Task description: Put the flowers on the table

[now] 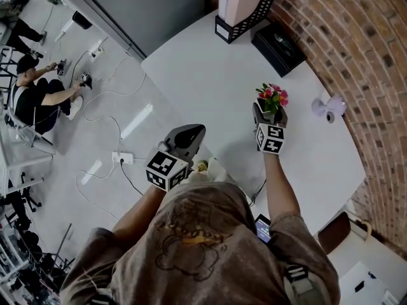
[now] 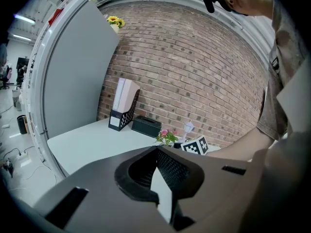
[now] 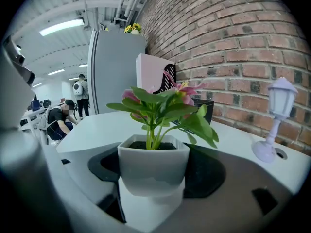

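As the right gripper (image 3: 153,181) holds them, flowers (image 3: 160,106) stand upright.

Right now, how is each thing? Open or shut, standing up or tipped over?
flower pot: upright, gripped by its sides.
right tongs: shut on the flower pot.
left tongs: shut, nothing in them.
little lamp: standing upright on the table, apart from the pot.
file holder: upright, folders inside.
black box: lying flat by the brick wall.
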Demonstrator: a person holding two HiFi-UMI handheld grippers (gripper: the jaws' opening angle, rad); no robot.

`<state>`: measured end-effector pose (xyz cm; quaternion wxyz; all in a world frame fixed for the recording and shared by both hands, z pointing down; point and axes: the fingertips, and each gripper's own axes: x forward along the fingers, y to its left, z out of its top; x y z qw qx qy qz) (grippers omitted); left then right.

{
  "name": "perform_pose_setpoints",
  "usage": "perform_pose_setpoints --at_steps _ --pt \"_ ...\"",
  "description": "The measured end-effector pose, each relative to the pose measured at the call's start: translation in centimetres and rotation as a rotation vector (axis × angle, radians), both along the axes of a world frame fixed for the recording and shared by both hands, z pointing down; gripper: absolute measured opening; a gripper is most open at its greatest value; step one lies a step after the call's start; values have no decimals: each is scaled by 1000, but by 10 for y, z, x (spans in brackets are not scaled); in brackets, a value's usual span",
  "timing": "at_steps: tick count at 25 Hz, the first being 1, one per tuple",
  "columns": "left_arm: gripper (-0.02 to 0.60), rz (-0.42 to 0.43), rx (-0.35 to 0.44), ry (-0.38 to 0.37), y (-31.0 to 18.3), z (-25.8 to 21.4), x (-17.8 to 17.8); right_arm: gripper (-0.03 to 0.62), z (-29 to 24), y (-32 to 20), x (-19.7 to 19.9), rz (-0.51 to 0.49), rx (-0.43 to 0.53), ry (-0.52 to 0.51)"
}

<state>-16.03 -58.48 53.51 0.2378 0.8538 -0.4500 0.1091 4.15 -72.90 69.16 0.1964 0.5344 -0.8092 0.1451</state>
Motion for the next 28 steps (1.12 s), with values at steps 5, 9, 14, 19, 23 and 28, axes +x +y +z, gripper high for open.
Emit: perform_pose_setpoints --at_steps 5,9,14,19,23,28 --pt "20 -2 -9 3 -1 3 2 344 1 -3 -1 1 6 -16" --pt "20 1 -11 4 -3 2 5 345 0 -3 -2 1 3 -14" --pt "20 12 -16 0 -2 4 9 345 1 2 -1 4 -3 -18" --pt "20 10 -31 -2 0 9 8 345 2 5 -2 4 -8 -7" --pt "20 3 -37 0 1 11 8 345 5 9 -4 -3 -13 2" --pt "20 -2 -28 10 0 11 10 345 10 14 -6 -6 -22 15"
